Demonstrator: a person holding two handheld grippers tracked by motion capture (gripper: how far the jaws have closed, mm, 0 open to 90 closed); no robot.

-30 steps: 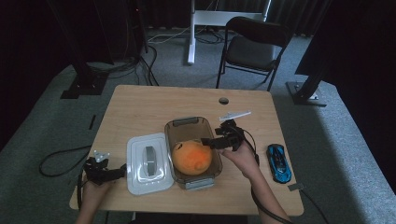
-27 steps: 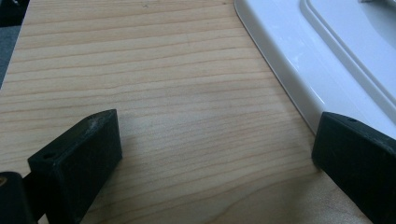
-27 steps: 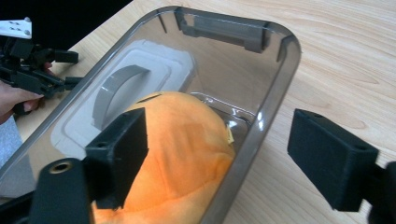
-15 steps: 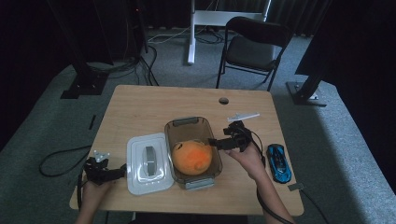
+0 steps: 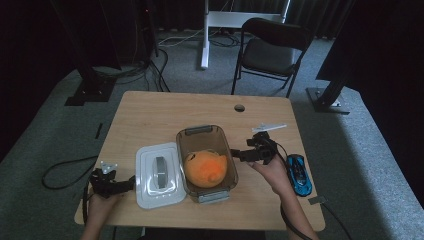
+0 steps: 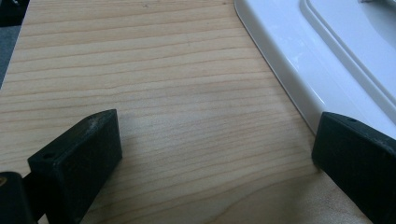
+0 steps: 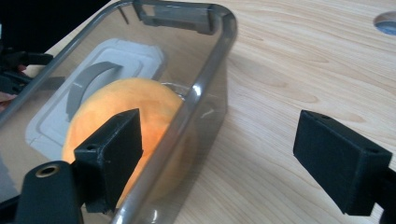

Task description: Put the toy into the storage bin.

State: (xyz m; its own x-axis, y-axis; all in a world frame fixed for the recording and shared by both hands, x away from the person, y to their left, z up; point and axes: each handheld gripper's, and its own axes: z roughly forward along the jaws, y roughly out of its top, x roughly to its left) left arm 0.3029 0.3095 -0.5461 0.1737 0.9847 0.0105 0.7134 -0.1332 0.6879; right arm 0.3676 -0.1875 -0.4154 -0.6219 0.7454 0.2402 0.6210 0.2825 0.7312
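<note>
The right tool (image 5: 236,154) is being held released, its jaws having just been opening astride the container (image 5: 186,169) wall. The orange plush toy (image 5: 204,169) is being kept inside. The left tool (image 5: 131,182) is being rested released beside the white lid (image 5: 172,192) on the desk (image 5: 150,115).
</note>
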